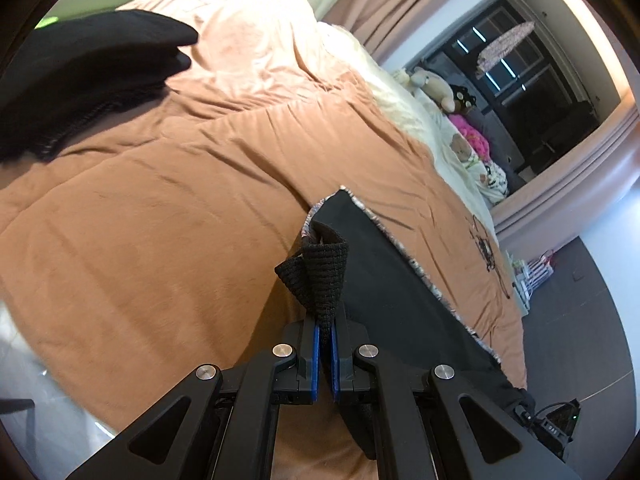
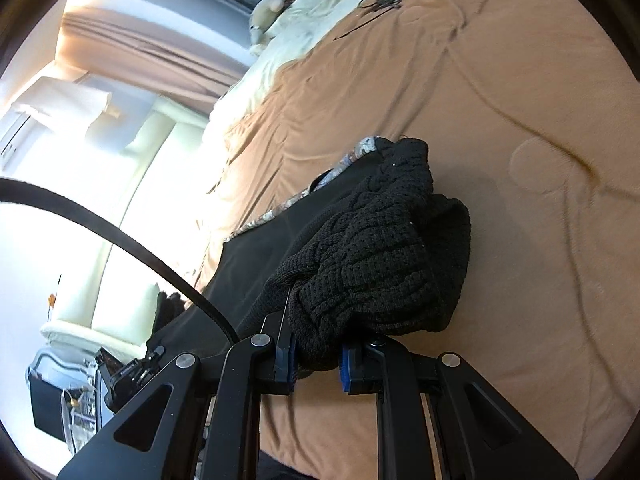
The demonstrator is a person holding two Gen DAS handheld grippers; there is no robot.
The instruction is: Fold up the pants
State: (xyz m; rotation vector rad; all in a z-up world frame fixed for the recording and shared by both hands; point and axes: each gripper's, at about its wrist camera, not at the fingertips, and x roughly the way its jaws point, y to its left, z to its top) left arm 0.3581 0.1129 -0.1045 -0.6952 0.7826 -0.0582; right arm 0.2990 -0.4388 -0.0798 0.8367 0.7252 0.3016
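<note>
- Holding the pants with both grippers, we lift them just above the bed.
- Our left gripper pinches a thin bit of the black knit cloth tight.
- Our right gripper squeezes a thick bunch of the pants.
- A dark mat lies on the bed under the pants.
- The thin bit could slip out if we pull too hard.
- The bunch could fold crooked, because it is all scrunched up.
- The pants could drag the mat along.
</note>
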